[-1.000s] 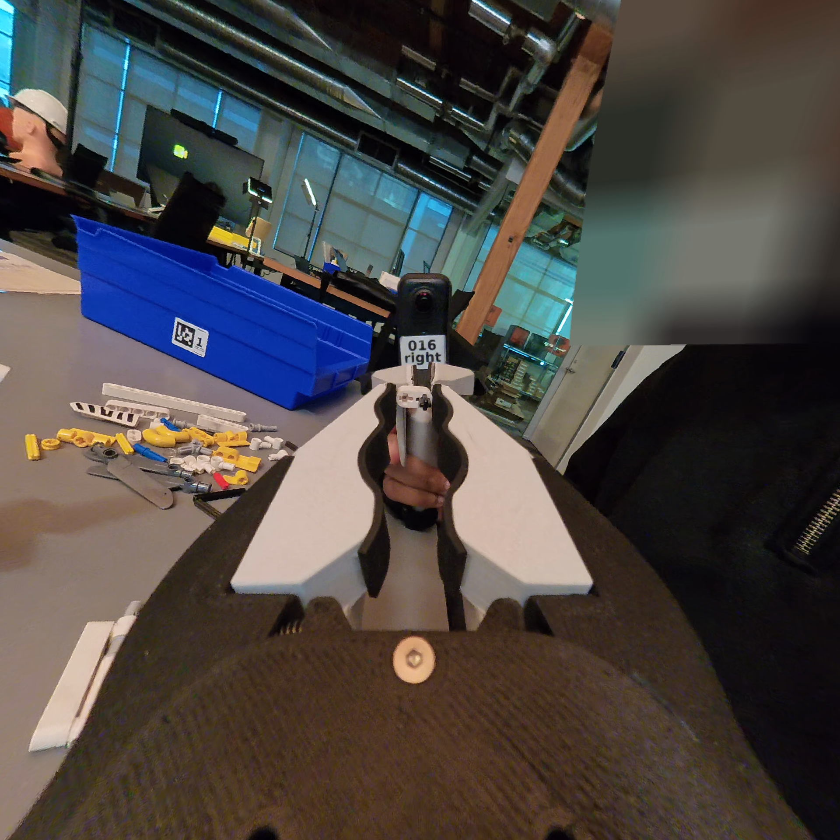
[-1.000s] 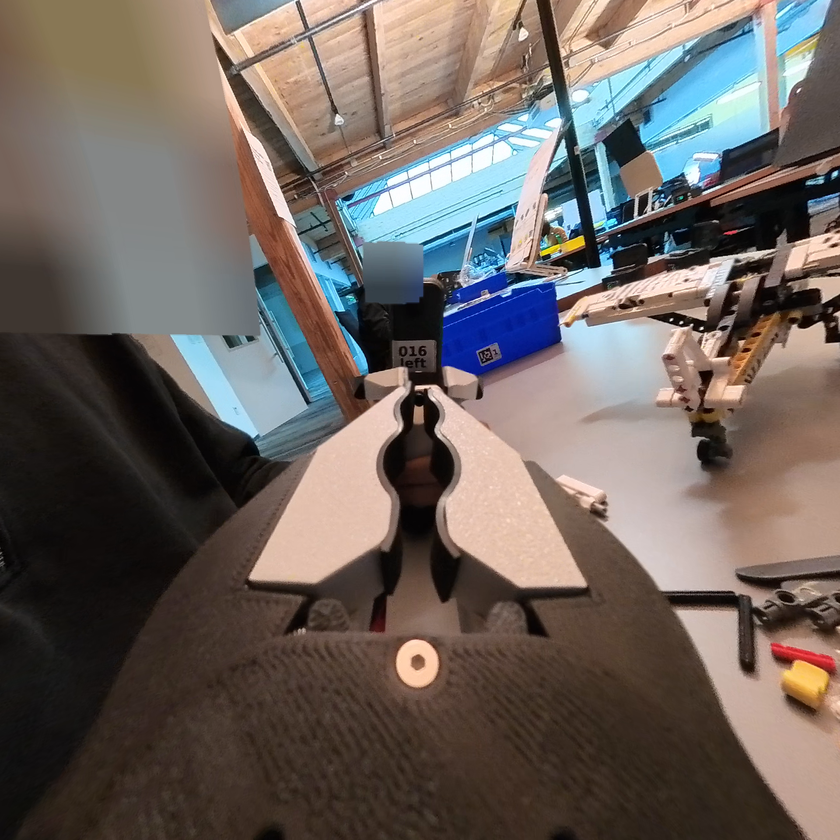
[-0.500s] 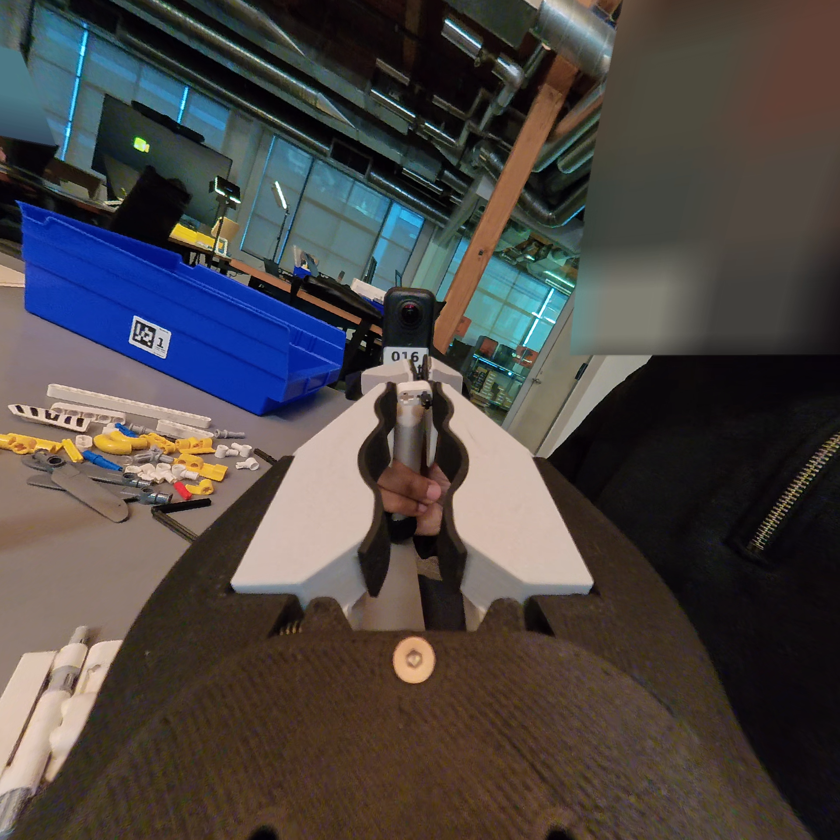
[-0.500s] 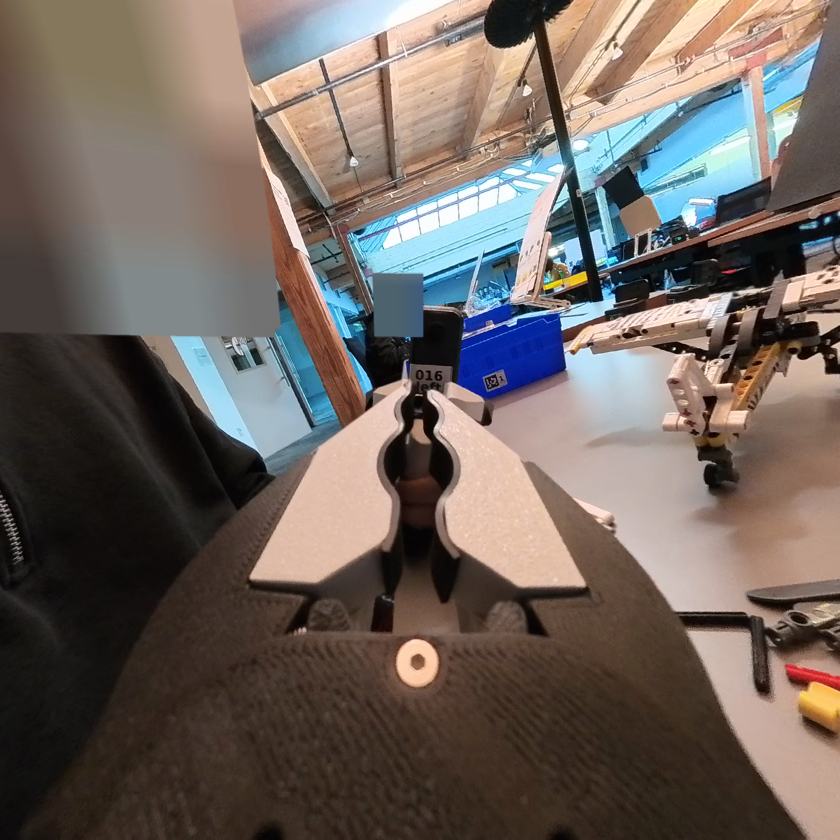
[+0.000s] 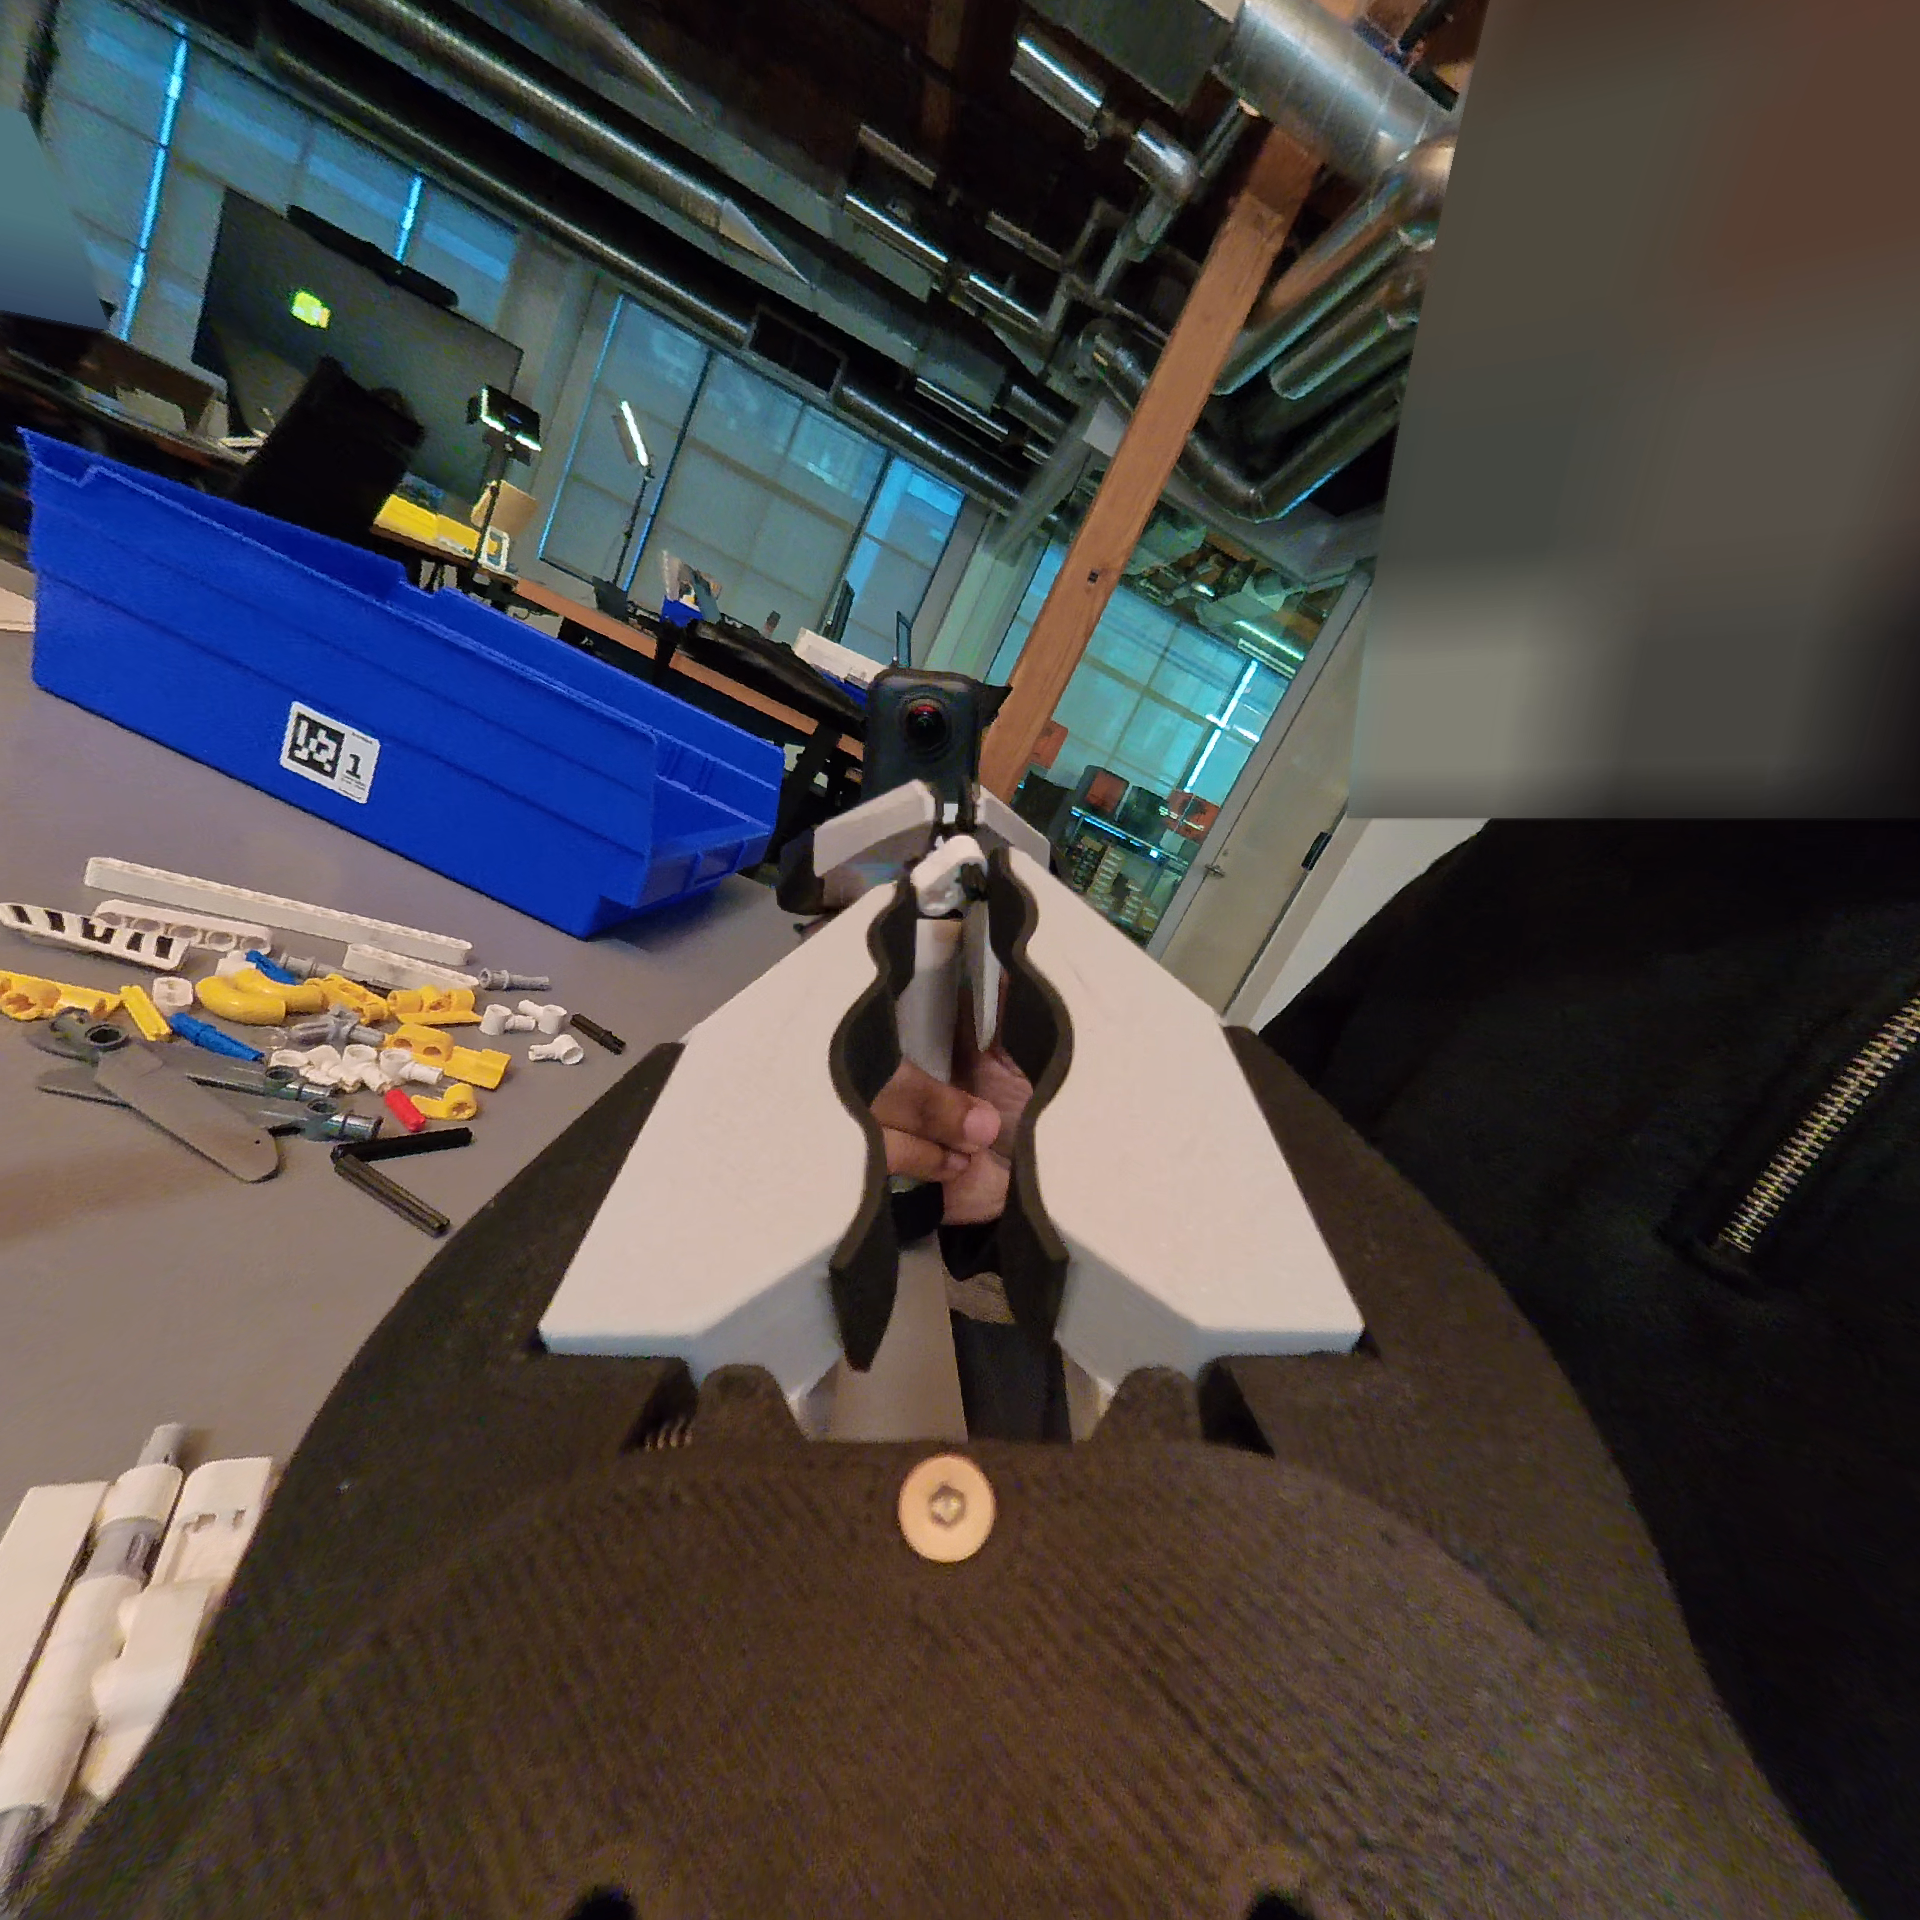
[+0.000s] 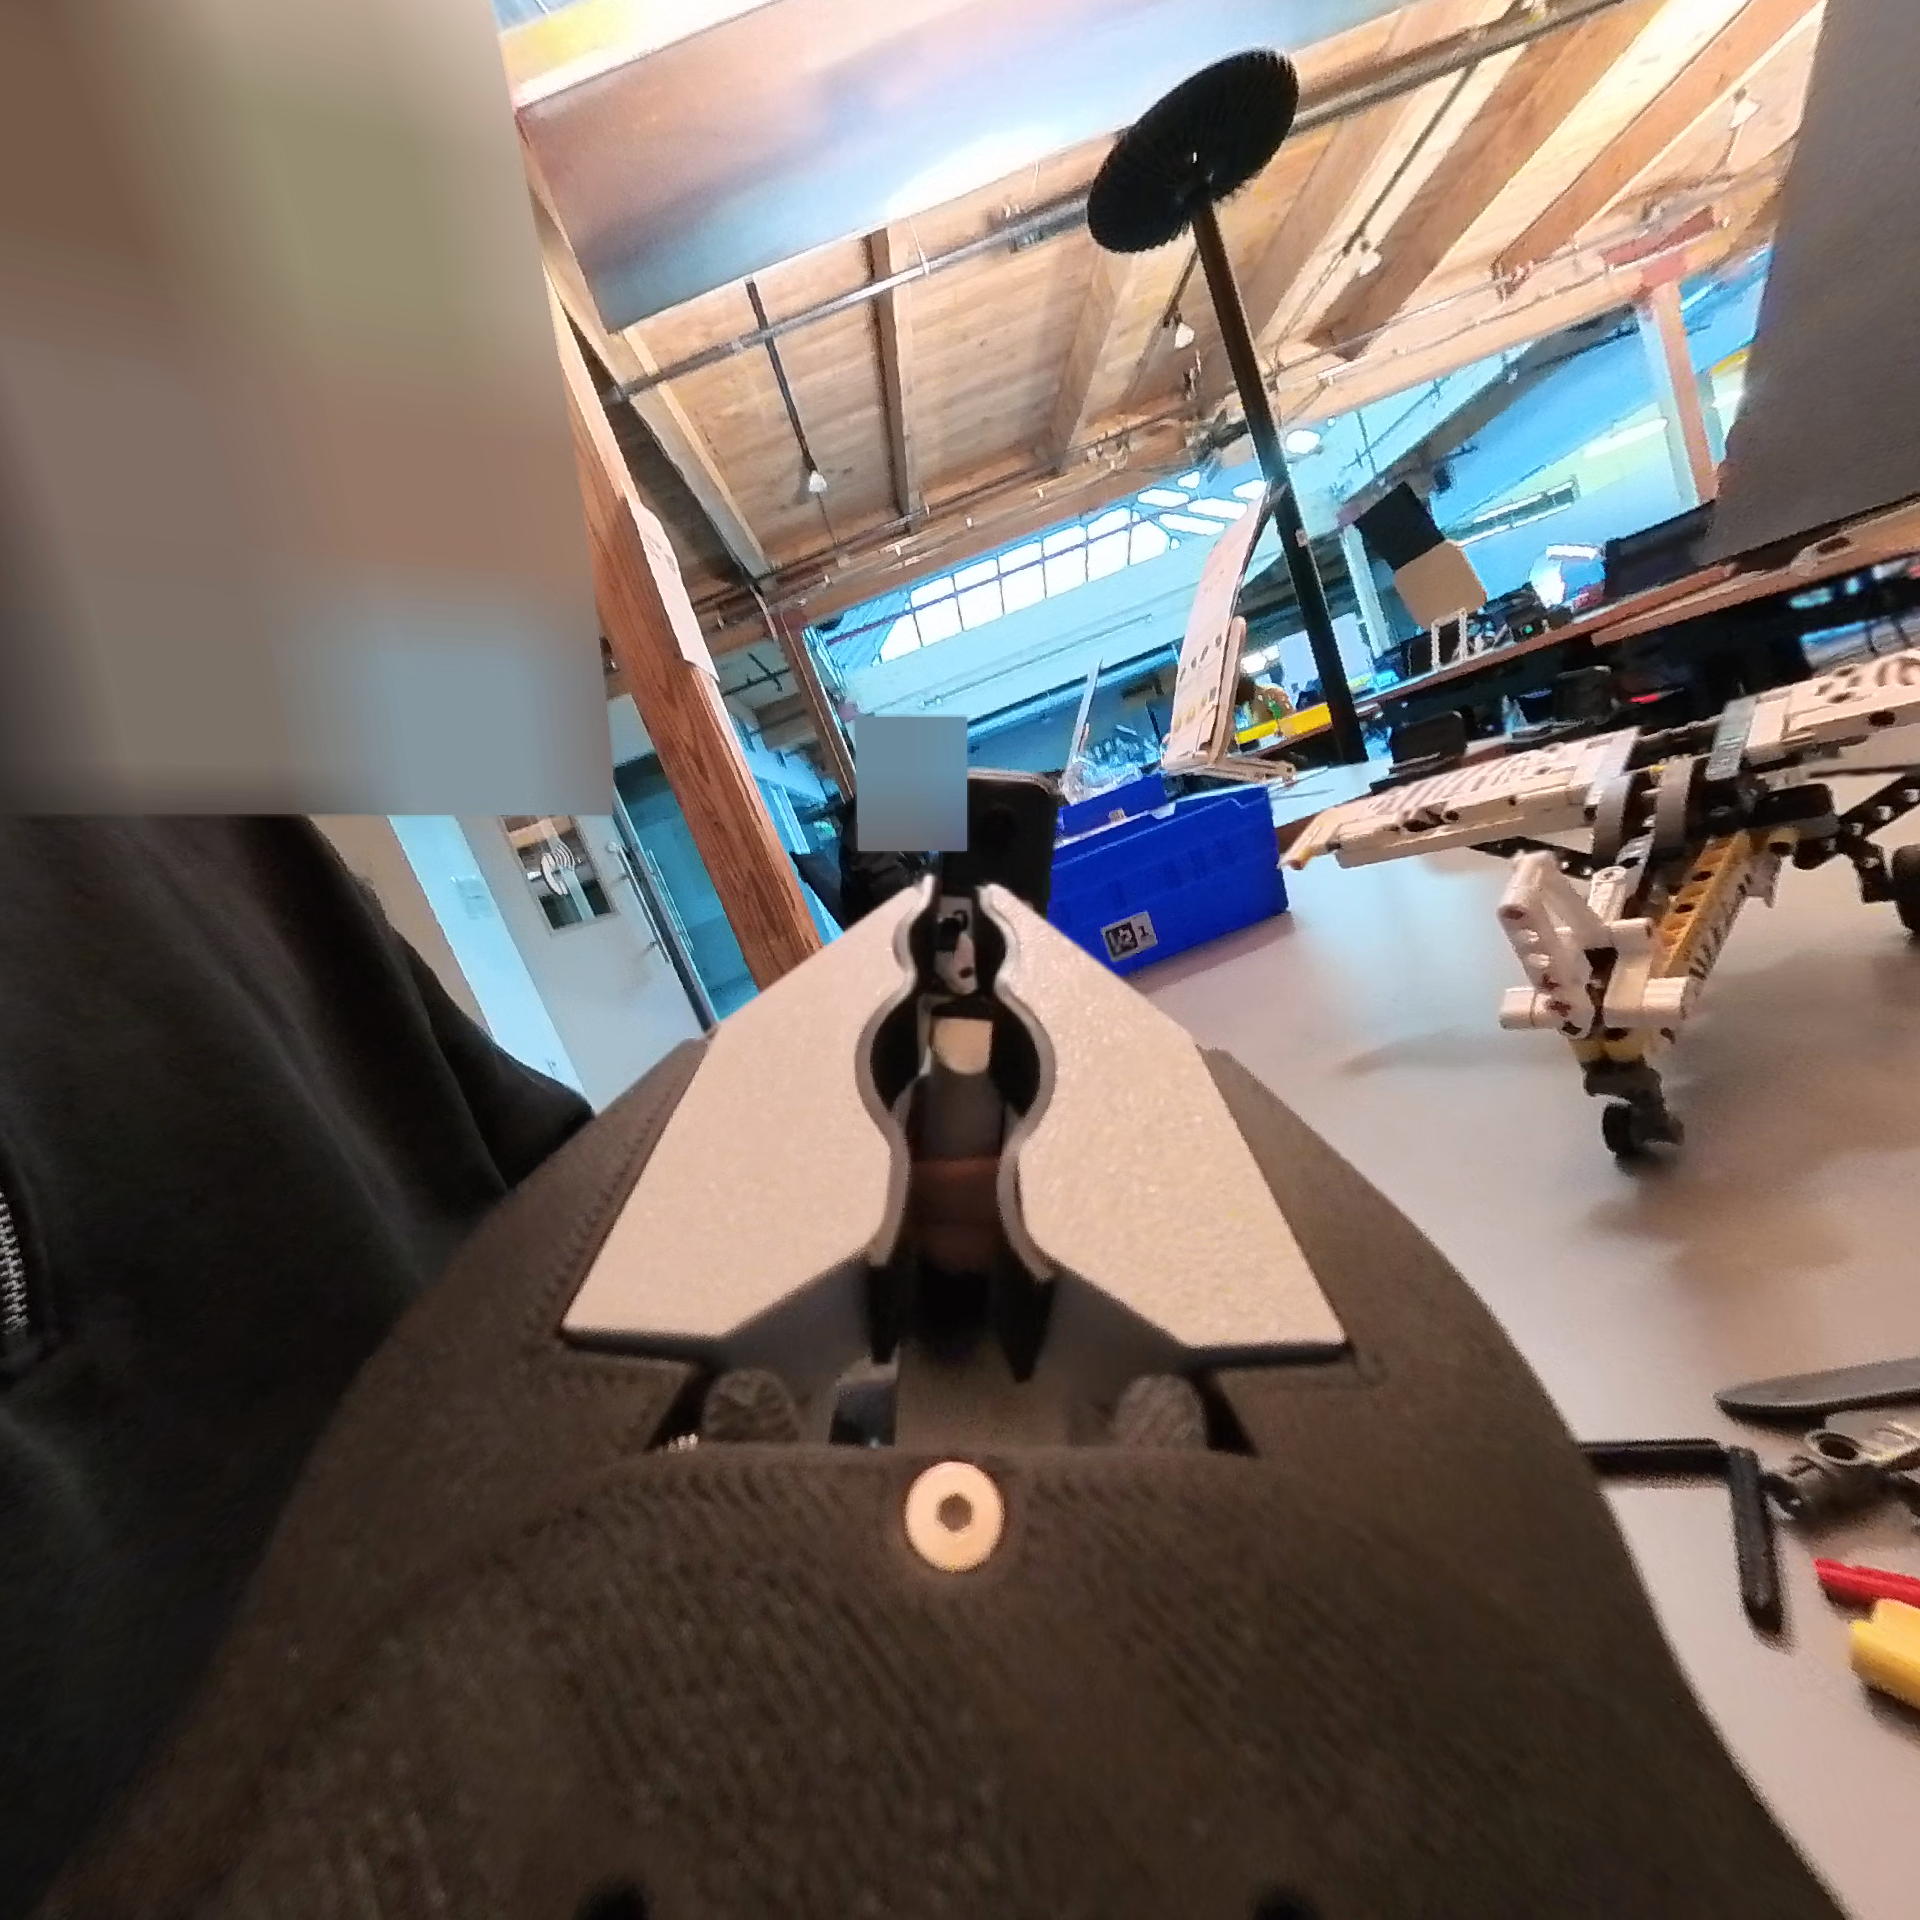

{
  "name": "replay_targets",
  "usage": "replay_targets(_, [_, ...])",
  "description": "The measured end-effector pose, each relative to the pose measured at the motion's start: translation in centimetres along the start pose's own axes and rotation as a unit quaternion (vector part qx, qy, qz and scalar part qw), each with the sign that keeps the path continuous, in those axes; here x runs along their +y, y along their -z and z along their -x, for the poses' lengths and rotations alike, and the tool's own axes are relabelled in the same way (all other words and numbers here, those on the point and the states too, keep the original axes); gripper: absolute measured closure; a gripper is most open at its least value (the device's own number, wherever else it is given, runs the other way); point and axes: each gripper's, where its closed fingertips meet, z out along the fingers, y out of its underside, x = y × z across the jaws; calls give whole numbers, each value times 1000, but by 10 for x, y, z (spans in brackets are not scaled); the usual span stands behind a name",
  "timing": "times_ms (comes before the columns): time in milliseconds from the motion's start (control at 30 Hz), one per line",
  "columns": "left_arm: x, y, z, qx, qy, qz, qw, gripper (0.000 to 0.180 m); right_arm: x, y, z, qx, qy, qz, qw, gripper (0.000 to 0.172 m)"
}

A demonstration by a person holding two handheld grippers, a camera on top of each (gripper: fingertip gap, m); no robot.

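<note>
In my left wrist view, my left claw (image 5: pixel 951 883) is clamped on a small white piece (image 5: pixel 940 878) right at its tips, and my right claw (image 5: pixel 961 821) faces it nose to nose, with its black camera (image 5: pixel 920 727) just above. To the left of the claw, farther out, a long blue bin (image 5: pixel 468 686) carries a white sticker (image 5: pixel 327 751) with a square black code and a digit. Between the bin and me lie scattered loose parts (image 5: pixel 312 1039) in yellow, white, grey, blue and red on the grey table (image 5: pixel 156 1299). A white and grey sub-assembly (image 5: pixel 104 1579) lies close by my claw's left side. Behind the claw rise a slanted wooden post (image 5: pixel 1132 468), metal ducts (image 5: pixel 1299 62) and tall windows (image 5: pixel 748 488). My black zipped jacket (image 5: pixel 1662 1143) fills the right. In my right wrist view, my right claw (image 6: pixel 953 914) has its fingers nearly together. Something small and dark sits at the tips, and I cannot tell whether it is gripped. The white piece shows through the opening just beyond them. To the right and beyond, a blue bin (image 6: pixel 1174 883) bears another coded sticker (image 6: pixel 1130 940). Farther right stands a brick-built aircraft model (image 6: pixel 1558 831). Black, red and yellow parts (image 6: pixel 1870 1584) lie close on my right. Overhead are a plank ceiling (image 6: pixel 987 343) and a black pole with a disc (image 6: pixel 1195 145).
</note>
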Motion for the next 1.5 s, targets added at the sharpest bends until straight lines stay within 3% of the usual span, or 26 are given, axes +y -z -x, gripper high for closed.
replay_targets(67, [-2, 1, -1, 6, 6, -9, 1000, 170, -3, 1, -2, 3, -1, -12, 1000, 154])
replay_targets(167, [-9, 5, 0, 12, 27, -34, 999, 170, -1, -1, 3, -12, 0, -8, 1000, 151])
replay_targets(433, [-6, -6, -7, 50, 89, -57, 993, 170, -5, 0, 8, -33, -13, -25, 999, 169])
replay_targets(667, [0, -15, -3, 46, 135, -70, 987, 169, -10, 5, 4, -42, -47, -41, 997, 170])
replay_targets(833, [-1, -13, 10, -13, 103, -70, 992, 161, -11, 8, -7, -22, -78, -45, 996, 170])
replay_targets(1100, [3, -11, 13, -71, 10, -27, 997, 175, 1, 1, -13, 7, -71, -8, 997, 170])
replay_targets(1400, [-4, -5, 12, -65, 11, -51, 996, 176, -3, 3, -17, -1, -96, -24, 995, 157])
replay_targets(1500, [-4, -6, 11, -62, 16, -56, 996, 176, 1, -1, -15, -3, -95, -12, 995, 159])
